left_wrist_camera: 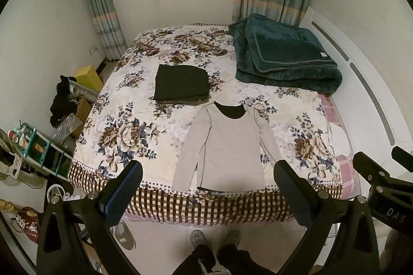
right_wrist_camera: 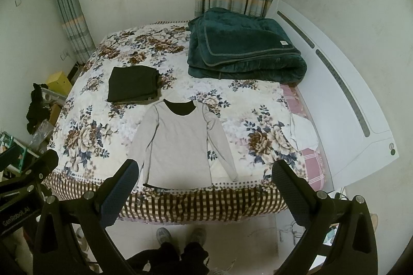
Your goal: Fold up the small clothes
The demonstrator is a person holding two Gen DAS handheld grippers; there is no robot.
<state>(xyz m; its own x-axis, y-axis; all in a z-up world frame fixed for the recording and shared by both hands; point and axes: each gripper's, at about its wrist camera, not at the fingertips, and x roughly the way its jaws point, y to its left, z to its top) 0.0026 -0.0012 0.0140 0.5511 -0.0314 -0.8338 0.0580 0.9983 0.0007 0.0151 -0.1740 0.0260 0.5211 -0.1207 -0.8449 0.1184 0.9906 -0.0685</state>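
Observation:
A light grey long-sleeved shirt (left_wrist_camera: 229, 146) lies flat and spread out on the floral bedspread (left_wrist_camera: 129, 125), collar away from me, hem at the near bed edge. It also shows in the right wrist view (right_wrist_camera: 178, 146). A folded dark garment (left_wrist_camera: 180, 81) lies beyond it to the left, also seen in the right wrist view (right_wrist_camera: 133, 87). My left gripper (left_wrist_camera: 207, 171) is open and empty, held above the shirt's hem. My right gripper (right_wrist_camera: 205, 170) is open and empty, likewise above the near bed edge.
A folded dark green blanket (left_wrist_camera: 284, 55) sits at the far right of the bed. A white cloth (right_wrist_camera: 303, 133) lies near the white headboard (right_wrist_camera: 348, 94). Shelves, boxes and clutter (left_wrist_camera: 38, 146) stand left of the bed. The person's feet (left_wrist_camera: 214, 238) are on the floor.

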